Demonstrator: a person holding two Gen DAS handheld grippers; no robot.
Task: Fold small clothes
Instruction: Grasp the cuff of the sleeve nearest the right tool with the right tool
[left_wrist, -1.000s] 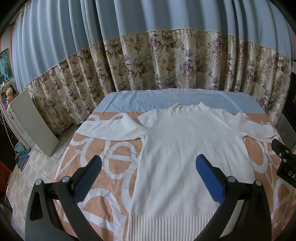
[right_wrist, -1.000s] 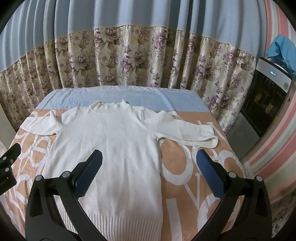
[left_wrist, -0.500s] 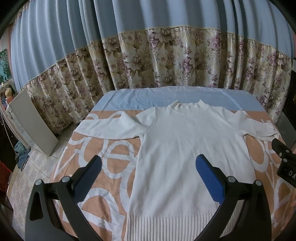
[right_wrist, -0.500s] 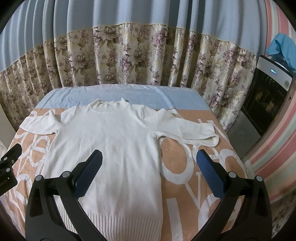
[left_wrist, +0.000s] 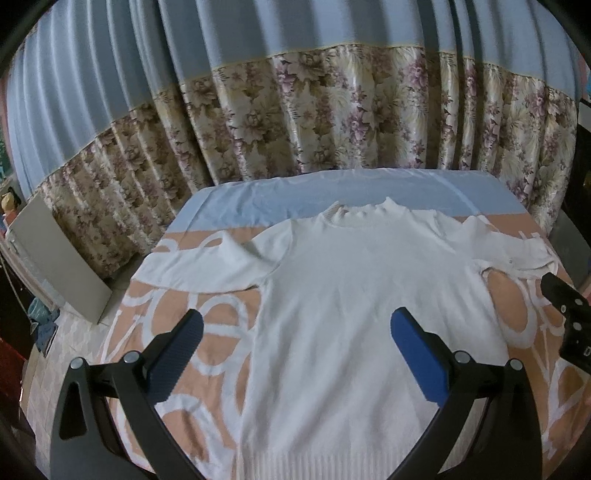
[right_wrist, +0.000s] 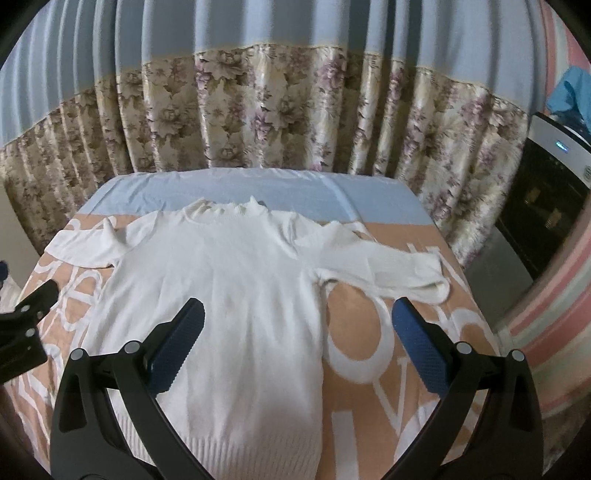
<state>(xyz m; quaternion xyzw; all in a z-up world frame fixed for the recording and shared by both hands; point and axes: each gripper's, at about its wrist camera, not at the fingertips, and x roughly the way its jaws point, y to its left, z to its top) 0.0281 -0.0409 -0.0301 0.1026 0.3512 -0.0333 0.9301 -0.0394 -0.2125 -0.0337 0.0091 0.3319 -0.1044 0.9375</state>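
On the bed (left_wrist: 207, 291), with its orange-and-white cover, a white sweater (left_wrist: 354, 306) lies spread face up, collar toward the floral curtain (left_wrist: 332, 122) and ribbed hem nearest the cameras. No fold shows yet: the body is flat and both sleeves are out to the sides, so the task looks to be at its very start (everything is left to do). The left gripper (left_wrist: 295, 332) hangs above the sweater's lower left part with its jaws spread wide, pinching nothing. The right gripper (right_wrist: 297, 321) is likewise spread and empty, above the sweater's right edge and the bare cover beside it.

The left wrist view shows the left sleeve (left_wrist: 207, 266) whole, lying fairly flat, while the right one is squeezed at the frame's edge. The right wrist view gives the right sleeve (right_wrist: 384, 266) clearly: it is doubled over and rumpled, its cuff near the bed's edge, and would probably need straightening before it folds in. That view alone also takes in a dark appliance (right_wrist: 546, 199) beside the bed.
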